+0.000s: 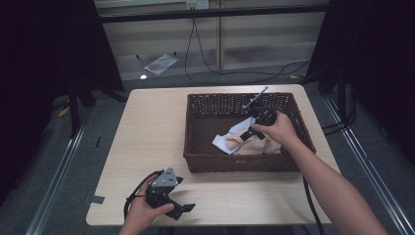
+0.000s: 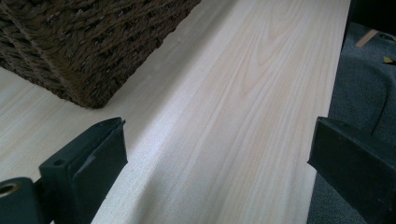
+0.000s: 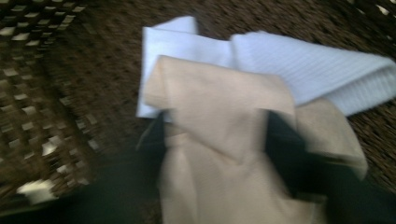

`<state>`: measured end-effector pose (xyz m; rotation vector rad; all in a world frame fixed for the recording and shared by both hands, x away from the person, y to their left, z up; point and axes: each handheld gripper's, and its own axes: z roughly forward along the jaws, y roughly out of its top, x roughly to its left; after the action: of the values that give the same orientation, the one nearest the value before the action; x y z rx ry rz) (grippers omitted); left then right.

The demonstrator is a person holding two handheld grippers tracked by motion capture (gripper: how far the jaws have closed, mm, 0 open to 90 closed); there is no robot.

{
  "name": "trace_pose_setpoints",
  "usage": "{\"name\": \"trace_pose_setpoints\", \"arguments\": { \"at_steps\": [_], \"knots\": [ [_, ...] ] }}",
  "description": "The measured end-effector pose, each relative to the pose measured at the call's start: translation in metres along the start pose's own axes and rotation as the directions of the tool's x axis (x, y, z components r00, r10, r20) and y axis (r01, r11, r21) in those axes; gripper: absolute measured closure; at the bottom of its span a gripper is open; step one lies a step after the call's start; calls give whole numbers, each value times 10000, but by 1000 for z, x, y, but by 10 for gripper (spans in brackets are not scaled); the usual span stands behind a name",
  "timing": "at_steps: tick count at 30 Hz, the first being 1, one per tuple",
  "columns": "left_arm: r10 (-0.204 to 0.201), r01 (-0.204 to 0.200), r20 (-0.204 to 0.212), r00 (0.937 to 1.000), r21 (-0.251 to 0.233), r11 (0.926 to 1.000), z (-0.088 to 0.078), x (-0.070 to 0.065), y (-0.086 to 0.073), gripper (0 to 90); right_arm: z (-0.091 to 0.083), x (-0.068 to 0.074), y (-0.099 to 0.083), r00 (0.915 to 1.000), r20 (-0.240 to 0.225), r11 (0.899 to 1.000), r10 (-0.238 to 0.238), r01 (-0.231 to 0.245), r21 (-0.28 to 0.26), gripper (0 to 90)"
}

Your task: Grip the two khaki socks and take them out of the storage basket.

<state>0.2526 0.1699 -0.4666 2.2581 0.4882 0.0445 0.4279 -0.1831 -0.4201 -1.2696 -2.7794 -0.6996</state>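
two cloths in one wicker basket (image 1: 195, 147): one beige cloth (image 1: 257, 145) lying over one white cloth (image 1: 226, 141), both on the basket floor near its front wall. one right gripper (image 1: 249, 132) down inside the basket, jaws parted with a fold of the beige cloth (image 3: 219, 116) between them, whether pressing on it cannot be told through the blur. one left gripper (image 1: 182, 208) held low at the front edge of one light wooden table (image 1: 147, 132), jaws spread wide with bare tabletop between, near the basket's corner.
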Motion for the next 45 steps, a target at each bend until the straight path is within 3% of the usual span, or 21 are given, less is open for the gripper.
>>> {"name": "trace_pose_setpoints", "arguments": {
  "at_steps": [1, 4, 13, 14, 15, 16, 17, 18, 20, 24, 29, 33, 45],
  "knots": [
    [0, 0, 0, 10000, 0, 10000, 0, 0, 0, 36, 0, 0, 0, 10000, 0, 10000, 0, 0, 0, 218],
    [32, -32, 16, 10000, -85, 10000, 0, 1, -1, 36, 11, -2, 0, 9987, 475, 9996, 178, -167, -244, 53],
    [-53, 53, -42, 10000, 21, 10000, 0, 1, -2, 36, 33, 1, 3, 9970, 768, 9995, 32, -55, 303, 85],
    [-109, 108, -43, 9999, -75, 9999, 0, 1, -2, 36, 34, 1, 3, 9965, 837, 9994, 87, -114, 312, 158],
    [-94, 93, -44, 9999, -29, 10000, 0, 2, -2, 36, 33, -1, 2, 9972, 742, 9995, 82, -105, 301, 296],
    [-56, 56, -60, 10000, 21, 10000, -1, 2, -2, 36, 30, -4, 1, 9981, 566, 9995, 222, -234, 196, 614],
    [-68, 68, -57, 10000, -40, 10000, 0, 2, -3, 36, 30, -4, 1, 9981, 566, 9995, 222, -234, 196, 614],
    [-110, 109, -57, 9999, -90, 9999, 0, 2, -3, 36, 24, -5, 1, 9991, 400, 9998, 160, -164, 104, 792],
    [-111, 110, -80, 9999, -43, 9999, 0, 2, -3, 36, 21, -5, 1, 9991, 403, 10000, 93, -95, 30, 830],
    [-100, 99, -87, 9999, -23, 9999, -1, 2, -2, 36, 6, -2, 2, 9999, 29, 9989, -151, 149, 434, 843],
    [-95, 95, -86, 9999, -16, 10000, -1, 1, -2, 36, -9, 2, 3, 9997, -158, 9994, -197, 202, 290, 842],
    [-96, 96, -52, 9999, -24, 10000, -1, 1, -2, 36, -35, 6, 6, 9987, -396, 9994, -317, 321, 94, 842],
    [-40, 39, -79, 10000, -39, 10000, -1, 0, -1, 36, -78, 22, 12, 9939, -448, 9940, -1008, 1025, 379, 841]
  ]
}}
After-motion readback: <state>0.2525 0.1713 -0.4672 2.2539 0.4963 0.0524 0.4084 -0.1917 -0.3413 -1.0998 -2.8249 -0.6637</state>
